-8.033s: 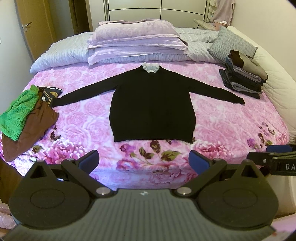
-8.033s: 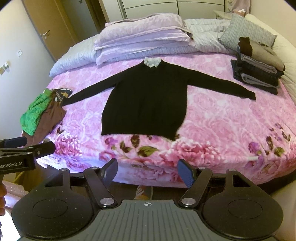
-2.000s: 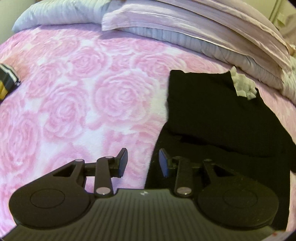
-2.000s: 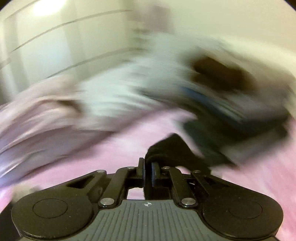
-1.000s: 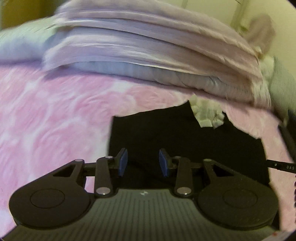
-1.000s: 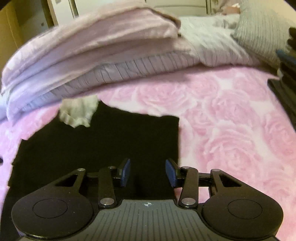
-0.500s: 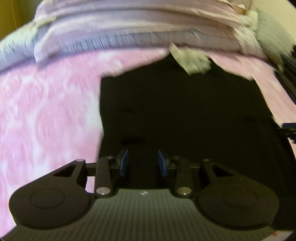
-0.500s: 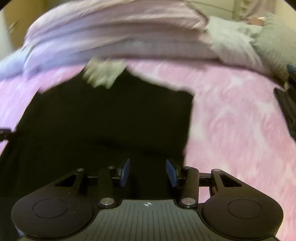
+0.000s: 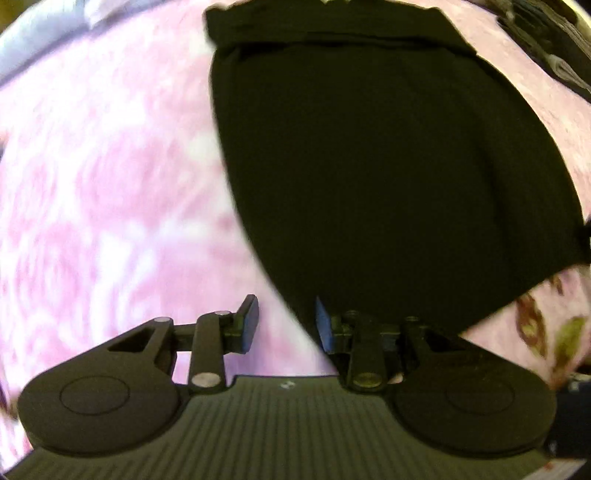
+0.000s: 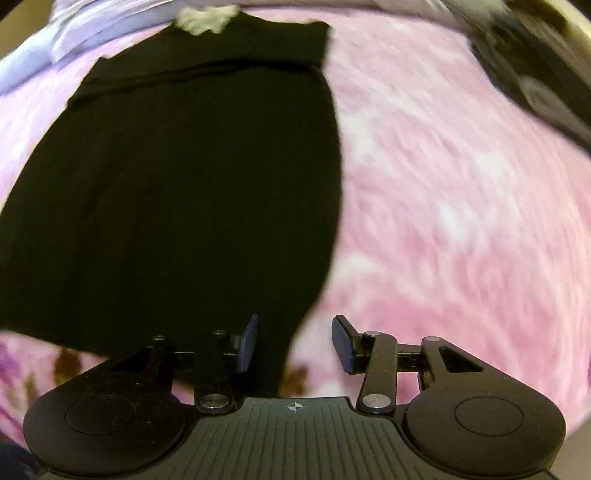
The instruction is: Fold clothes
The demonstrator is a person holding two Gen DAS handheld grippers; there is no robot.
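Both grippers are brought to the hem corners of the sweater

The left gripper, jaws apart and empty, is held at the near left corner of the black sweater, which lies lengthwise on the pink bedspread; the right gripper, also spread, straddles the right corner.

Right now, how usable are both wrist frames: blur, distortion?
Left wrist: pink bedspread motion-smeared, black sweater featureless, fisheye bulge. Right wrist: bedspread streaked, white collar soft, clothes stack smeared; fingers sharp.

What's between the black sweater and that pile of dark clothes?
Only bare pink rose bedspread lies between the black sweater and the stack of dark clothes, in the right wrist view.
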